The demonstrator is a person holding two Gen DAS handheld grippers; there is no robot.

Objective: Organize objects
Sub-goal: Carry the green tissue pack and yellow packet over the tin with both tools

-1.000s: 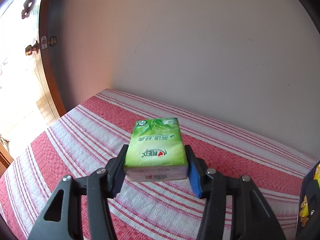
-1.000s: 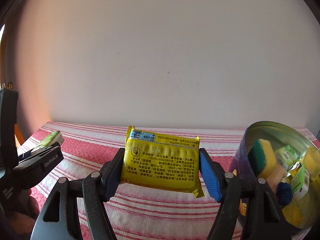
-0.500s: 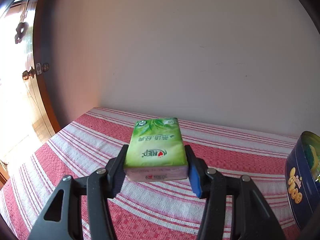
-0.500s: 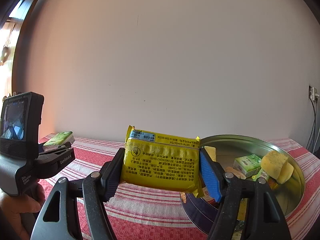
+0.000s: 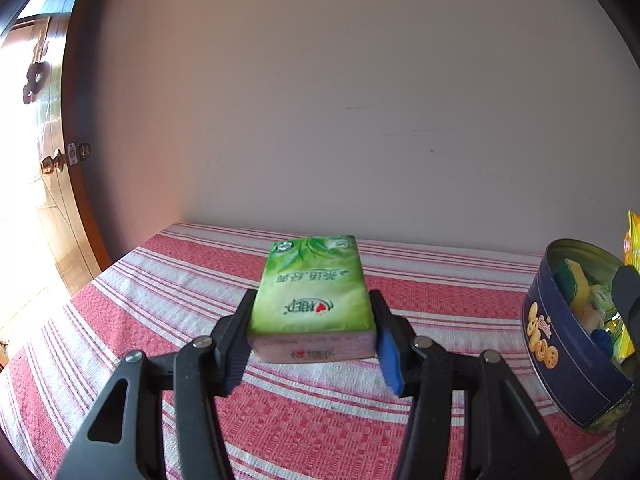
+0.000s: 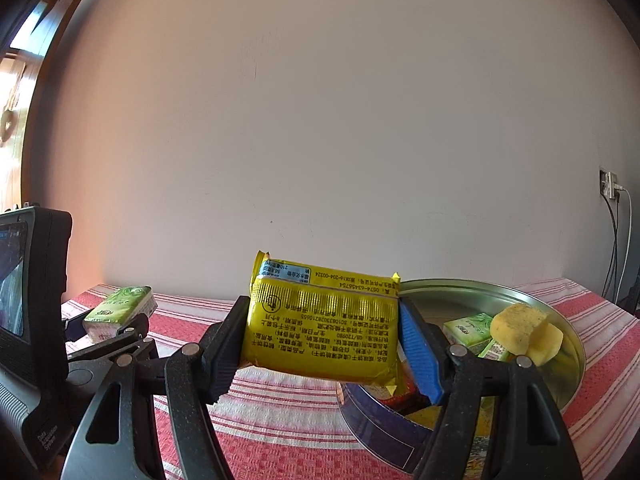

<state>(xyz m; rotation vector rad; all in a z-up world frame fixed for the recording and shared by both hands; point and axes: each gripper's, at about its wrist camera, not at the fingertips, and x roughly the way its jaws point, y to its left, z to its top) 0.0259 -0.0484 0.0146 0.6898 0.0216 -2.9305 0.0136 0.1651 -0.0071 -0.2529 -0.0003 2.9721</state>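
Note:
My left gripper (image 5: 312,336) is shut on a green tissue pack (image 5: 312,296) and holds it above the red striped tablecloth (image 5: 160,304). The pack also shows at the left of the right wrist view (image 6: 120,312). My right gripper (image 6: 320,340) is shut on a yellow snack packet (image 6: 324,324), held just left of and above the round blue tin (image 6: 384,420). The tin (image 5: 560,352) holds sponges (image 6: 524,332), a small green pack (image 6: 468,328) and other items.
A plain wall stands close behind the table. A wooden door (image 5: 60,200) with a knob is at the left. A wall socket with cables (image 6: 612,200) is at the right. The left gripper's body (image 6: 32,320) is at the left of the right wrist view.
Both grippers have swung to the right with their loads. The blue tin has come further into the left wrist view, and the right gripper now looks over the tin's rim.

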